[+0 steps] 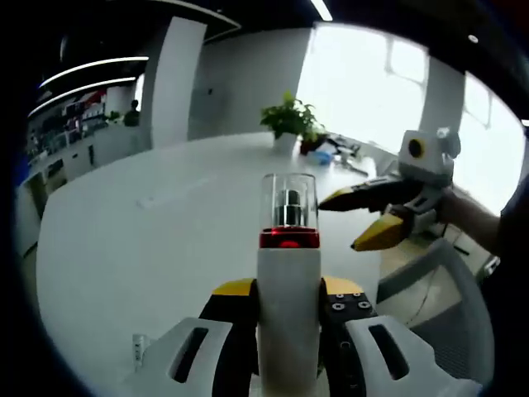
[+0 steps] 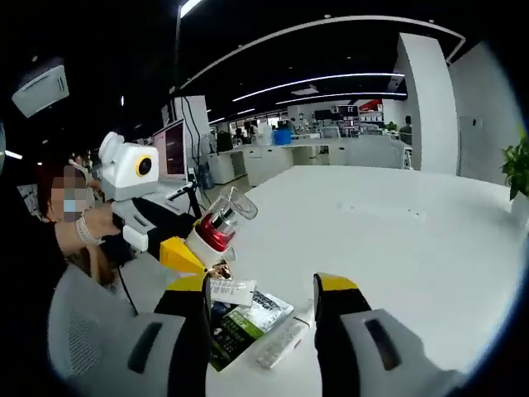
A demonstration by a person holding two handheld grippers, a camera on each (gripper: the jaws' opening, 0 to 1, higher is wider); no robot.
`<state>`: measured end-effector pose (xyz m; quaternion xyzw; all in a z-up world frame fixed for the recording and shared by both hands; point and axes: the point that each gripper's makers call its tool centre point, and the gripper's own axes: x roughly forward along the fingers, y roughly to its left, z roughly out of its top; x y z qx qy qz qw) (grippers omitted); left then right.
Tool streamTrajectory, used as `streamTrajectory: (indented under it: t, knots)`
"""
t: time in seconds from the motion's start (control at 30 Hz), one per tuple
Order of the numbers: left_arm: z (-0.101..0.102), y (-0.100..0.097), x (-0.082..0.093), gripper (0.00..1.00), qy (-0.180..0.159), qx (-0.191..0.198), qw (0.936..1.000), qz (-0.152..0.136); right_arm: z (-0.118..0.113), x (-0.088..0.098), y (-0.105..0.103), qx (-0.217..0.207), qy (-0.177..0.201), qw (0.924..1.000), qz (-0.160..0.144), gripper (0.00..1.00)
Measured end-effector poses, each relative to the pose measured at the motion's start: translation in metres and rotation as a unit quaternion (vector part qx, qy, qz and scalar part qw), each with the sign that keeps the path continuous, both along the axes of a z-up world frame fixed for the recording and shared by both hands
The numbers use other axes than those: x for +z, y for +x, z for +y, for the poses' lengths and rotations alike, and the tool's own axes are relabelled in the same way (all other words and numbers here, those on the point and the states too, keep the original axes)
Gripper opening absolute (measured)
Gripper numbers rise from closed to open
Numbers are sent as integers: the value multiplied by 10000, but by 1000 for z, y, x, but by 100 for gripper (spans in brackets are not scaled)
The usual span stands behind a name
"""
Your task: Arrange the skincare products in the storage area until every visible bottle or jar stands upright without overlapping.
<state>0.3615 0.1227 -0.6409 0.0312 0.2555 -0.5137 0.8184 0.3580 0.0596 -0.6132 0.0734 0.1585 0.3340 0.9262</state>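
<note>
A white bottle [image 1: 288, 306] with a red band and a clear cap stands upright between the jaws of my left gripper [image 1: 288, 299], which is shut on its body, held above the white table [image 1: 124, 248]. My right gripper [image 1: 360, 218] comes in from the right, open, a short way right of the cap. In the right gripper view my right gripper [image 2: 260, 289] is open with nothing between its fingers. Beyond it, my left gripper [image 2: 192, 248] holds the same bottle [image 2: 216, 225], tilted. A green and black packet [image 2: 248, 318] and a small white box [image 2: 231, 291] lie beneath.
A flat white tube [image 2: 281, 343] lies beside the packet near the table edge. A potted plant [image 1: 289, 120] and small items stand at the table's far end. A grey chair [image 1: 446, 281] sits off the table's edge. A person's hand [image 2: 95, 225] holds the left gripper.
</note>
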Motion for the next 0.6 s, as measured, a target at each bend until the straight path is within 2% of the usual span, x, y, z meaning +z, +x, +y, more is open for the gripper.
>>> streamTrajectory:
  t: [0.07, 0.17, 0.23, 0.27, 0.33, 0.43, 0.47, 0.53, 0.6]
  knots:
    - [-1, -1, 0, 24, -59, 28, 10000, 30, 4, 1, 1, 61, 282, 9995, 107, 46]
    - [-2, -3, -1, 24, -102, 16, 9999, 68, 5, -1, 1, 75, 437, 9988, 208, 44]
    - [-3, -5, -1, 24, -115, -4, 9999, 71, 4, 0, 5, -11, 509, 9987, 100, 40]
    - [-2, -6, -2, 24, -127, -5, 9999, 97, 6, 0, 4, 10, 677, 9974, 239, 40]
    - [-3, -9, -3, 24, -164, -17, 9998, 128, 11, 6, 4, 59, 1015, 9945, 235, 41]
    - [-6, -15, -5, 24, -209, -115, 9996, 134, 21, 18, 3, 201, 1708, 9847, 267, 42]
    - [-7, -16, -5, 24, -213, -135, 9996, 153, 22, 19, 3, 215, 1764, 9836, 307, 42]
    - [-10, -18, -5, 24, -228, -164, 9995, 170, 25, 15, 5, 287, 1574, 9868, 234, 42]
    - [-11, -19, -4, 24, -259, -163, 9993, 197, 32, 18, 2, 523, 1647, 9847, 204, 40]
